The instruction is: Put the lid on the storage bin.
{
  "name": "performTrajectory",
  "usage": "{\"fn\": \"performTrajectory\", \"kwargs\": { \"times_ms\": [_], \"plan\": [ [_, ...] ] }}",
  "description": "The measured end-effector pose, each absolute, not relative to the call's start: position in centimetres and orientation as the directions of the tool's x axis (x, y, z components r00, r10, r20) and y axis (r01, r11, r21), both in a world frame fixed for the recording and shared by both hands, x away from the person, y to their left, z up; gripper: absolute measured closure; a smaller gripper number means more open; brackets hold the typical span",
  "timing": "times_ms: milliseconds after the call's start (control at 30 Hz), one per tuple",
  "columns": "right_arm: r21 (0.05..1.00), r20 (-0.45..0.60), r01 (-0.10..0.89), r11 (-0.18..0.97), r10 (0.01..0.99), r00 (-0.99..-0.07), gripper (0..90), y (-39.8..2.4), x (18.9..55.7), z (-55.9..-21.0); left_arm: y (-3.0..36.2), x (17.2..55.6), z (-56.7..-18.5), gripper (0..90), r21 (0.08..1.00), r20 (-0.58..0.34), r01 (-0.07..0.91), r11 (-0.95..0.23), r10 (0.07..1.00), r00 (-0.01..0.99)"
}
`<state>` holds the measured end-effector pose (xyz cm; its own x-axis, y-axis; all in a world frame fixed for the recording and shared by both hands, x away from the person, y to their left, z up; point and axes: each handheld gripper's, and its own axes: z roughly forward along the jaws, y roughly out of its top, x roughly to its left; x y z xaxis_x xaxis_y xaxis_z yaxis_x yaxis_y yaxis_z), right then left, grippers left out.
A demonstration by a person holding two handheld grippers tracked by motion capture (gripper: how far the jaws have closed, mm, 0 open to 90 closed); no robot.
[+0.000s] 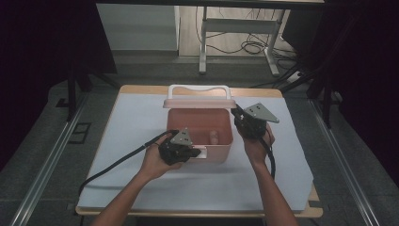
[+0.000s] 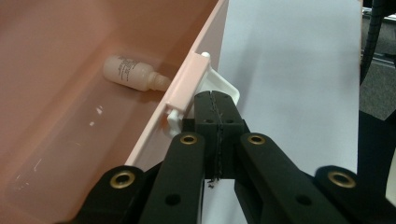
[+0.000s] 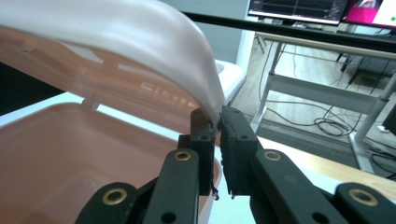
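Note:
A pink box [image 1: 227,141] stands open on the white sheet, its lid [image 1: 197,101] raised at the back with a white handle [image 1: 200,87]. A small pale bottle [image 1: 214,136] [image 2: 128,71] lies on the box floor. My left gripper [image 1: 195,153] [image 2: 213,95] is shut at the box's front wall, its tips against the white latch [image 2: 226,85]. My right gripper [image 1: 237,113] [image 3: 218,116] is at the lid's right corner, jaws nearly together with the lid's white rim [image 3: 205,70] pinched between the tips.
The white sheet [image 1: 136,122] covers a wooden table [image 1: 141,88] with bare sheet left and right of the box. Black cables trail from both grippers. Beyond the table stand a metal frame [image 1: 203,42] and floor cables.

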<state>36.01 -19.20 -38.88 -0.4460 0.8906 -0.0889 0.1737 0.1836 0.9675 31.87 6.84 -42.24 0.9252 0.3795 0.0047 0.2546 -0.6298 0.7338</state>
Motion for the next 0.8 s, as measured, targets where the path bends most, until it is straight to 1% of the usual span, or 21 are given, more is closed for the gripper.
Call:
{"fn": "performTrajectory", "kwargs": {
  "times_ms": [567, 800],
  "plan": [
    [0.958, -0.011, 0.24, 0.16, 0.852, -0.524, 80.5, -20.5, 34.7, -39.1, 6.9, 31.9, -42.2, 90.0, 0.734, 0.009, 0.249, -0.632, 0.376, 0.926],
    [0.949, 0.004, 0.264, 0.172, 0.832, -0.555, 78.7, -20.9, 34.1, -39.2, 6.8, 31.9, -42.2, 90.0, 0.737, 0.003, 0.255, -0.626, 0.38, 0.925]
  ]
}}
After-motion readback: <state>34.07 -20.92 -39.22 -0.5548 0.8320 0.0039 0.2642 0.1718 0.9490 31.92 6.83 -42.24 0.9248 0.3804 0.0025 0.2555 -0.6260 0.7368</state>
